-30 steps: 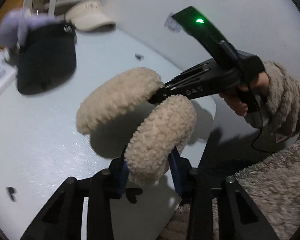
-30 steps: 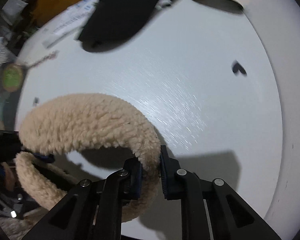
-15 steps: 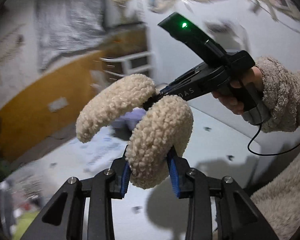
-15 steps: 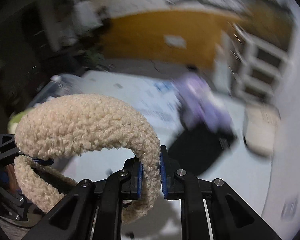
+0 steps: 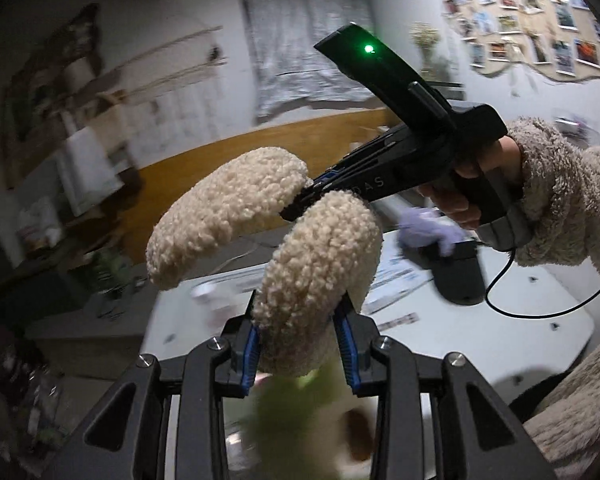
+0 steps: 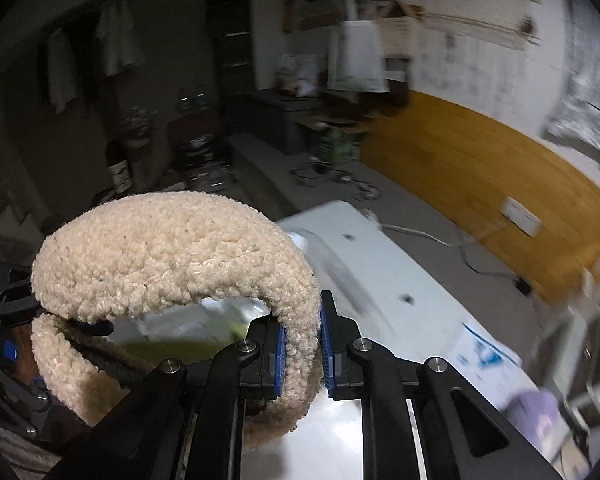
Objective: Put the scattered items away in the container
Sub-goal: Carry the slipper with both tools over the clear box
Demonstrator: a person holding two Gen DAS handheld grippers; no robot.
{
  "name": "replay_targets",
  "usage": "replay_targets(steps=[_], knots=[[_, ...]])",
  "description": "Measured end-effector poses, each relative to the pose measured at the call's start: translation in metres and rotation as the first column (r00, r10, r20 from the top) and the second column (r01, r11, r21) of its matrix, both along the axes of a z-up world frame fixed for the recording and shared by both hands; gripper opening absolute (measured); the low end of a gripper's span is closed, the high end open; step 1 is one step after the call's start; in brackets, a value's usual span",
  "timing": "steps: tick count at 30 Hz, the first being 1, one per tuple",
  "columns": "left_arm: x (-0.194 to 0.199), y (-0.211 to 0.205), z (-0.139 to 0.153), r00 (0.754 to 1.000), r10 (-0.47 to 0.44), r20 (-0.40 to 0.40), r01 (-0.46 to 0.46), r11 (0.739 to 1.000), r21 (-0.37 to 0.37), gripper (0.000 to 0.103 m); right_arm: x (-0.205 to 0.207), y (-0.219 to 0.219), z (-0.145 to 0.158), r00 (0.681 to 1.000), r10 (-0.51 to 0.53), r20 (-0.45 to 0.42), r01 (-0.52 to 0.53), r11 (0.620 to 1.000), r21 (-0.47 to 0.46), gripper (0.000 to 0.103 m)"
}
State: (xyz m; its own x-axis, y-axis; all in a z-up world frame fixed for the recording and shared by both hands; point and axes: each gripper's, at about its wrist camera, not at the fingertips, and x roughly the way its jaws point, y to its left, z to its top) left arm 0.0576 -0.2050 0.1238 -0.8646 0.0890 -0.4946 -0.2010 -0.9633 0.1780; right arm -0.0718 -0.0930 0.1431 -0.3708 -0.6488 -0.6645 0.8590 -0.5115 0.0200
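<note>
— Well, where is the fleece headband [image 5: 260,208]?

— Up in the air between my two grippers, clear above the white table [image 5: 480,332]. My left gripper [image 5: 300,350] pinches one end; my right gripper [image 6: 302,354] is pressed tight on the other.

— Room around it?

— Open on every side. A black visor [image 5: 458,276] lies beyond the headband, near the table's far edge — something blurred and green sits just beneath.
</note>
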Motion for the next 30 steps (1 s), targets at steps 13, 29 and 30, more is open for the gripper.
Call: replay_targets(steps=[13,29,30], knots=[[0.006,-0.096,-0.057,0.980,0.118,0.158,-0.138,0.983,0.124,0.033,0.003,-0.134,-0.068,0.987,0.096,0.132,-0.121,0.972,0.200,0.016],[0.001,-0.077,-0.118,0.944,0.099,0.315,-0.221,0.898,0.380,0.033,0.028,-0.173,-0.125,0.940,0.340,0.019,-0.289,0.767,0.572,0.016],[0.000,-0.076,-0.119,0.943,0.103,0.317,-0.229,0.892,0.391,0.033,0.031,-0.176,-0.127,0.932,0.361,0.001,-0.290,0.746,0.599,0.016]])
